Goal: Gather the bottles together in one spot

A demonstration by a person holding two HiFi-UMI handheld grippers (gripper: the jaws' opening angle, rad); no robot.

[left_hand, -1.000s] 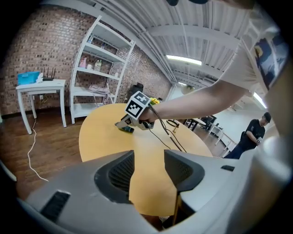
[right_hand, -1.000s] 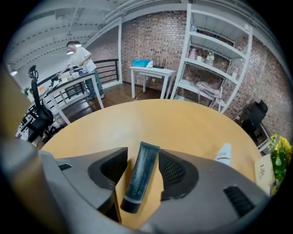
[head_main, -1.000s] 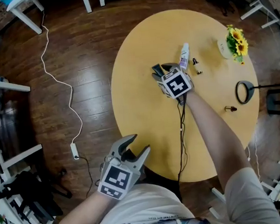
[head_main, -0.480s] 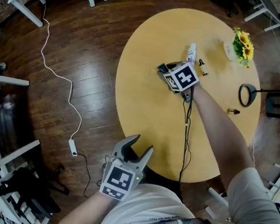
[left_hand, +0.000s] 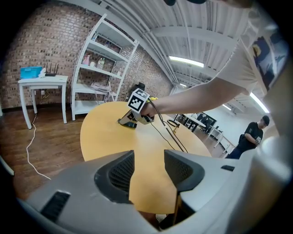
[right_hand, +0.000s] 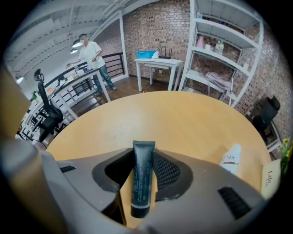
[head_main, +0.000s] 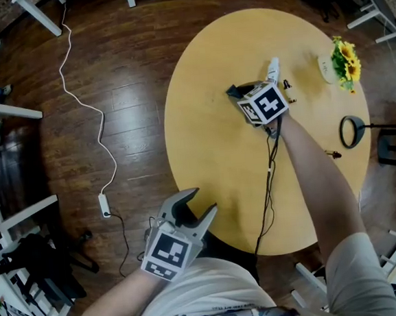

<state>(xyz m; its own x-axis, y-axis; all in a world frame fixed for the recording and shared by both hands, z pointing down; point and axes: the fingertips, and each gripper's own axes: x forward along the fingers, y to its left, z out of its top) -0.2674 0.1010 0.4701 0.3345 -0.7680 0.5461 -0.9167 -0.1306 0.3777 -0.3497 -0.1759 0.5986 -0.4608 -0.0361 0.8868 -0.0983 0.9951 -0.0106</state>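
On the round yellow table [head_main: 211, 146], my right gripper [head_main: 237, 90] has its jaws closing on a dark green tube [right_hand: 142, 176]. The tube stands between both pads in the right gripper view, its crimped end pointing away. A white bottle [head_main: 271, 66] lies just right of that gripper, also visible as the white bottle [right_hand: 230, 160]. A tiny dark dropper bottle [head_main: 286, 83] sits beside it, and another small bottle [head_main: 333, 154] lies farther right. My left gripper [head_main: 189, 211] hangs off the table's near edge, jaws apart and empty [left_hand: 147, 170].
A pot of sunflowers [head_main: 345, 64] and a black ring on a stand [head_main: 353, 131] occupy the table's right side. A white cable [head_main: 99, 128] runs over the wooden floor at left. White shelves [right_hand: 224, 50] and people [right_hand: 91, 52] stand in the background.
My right gripper has slid a little to the right toward the white bottle and its jaws have narrowed around the dark tube. The left gripper has stayed put.
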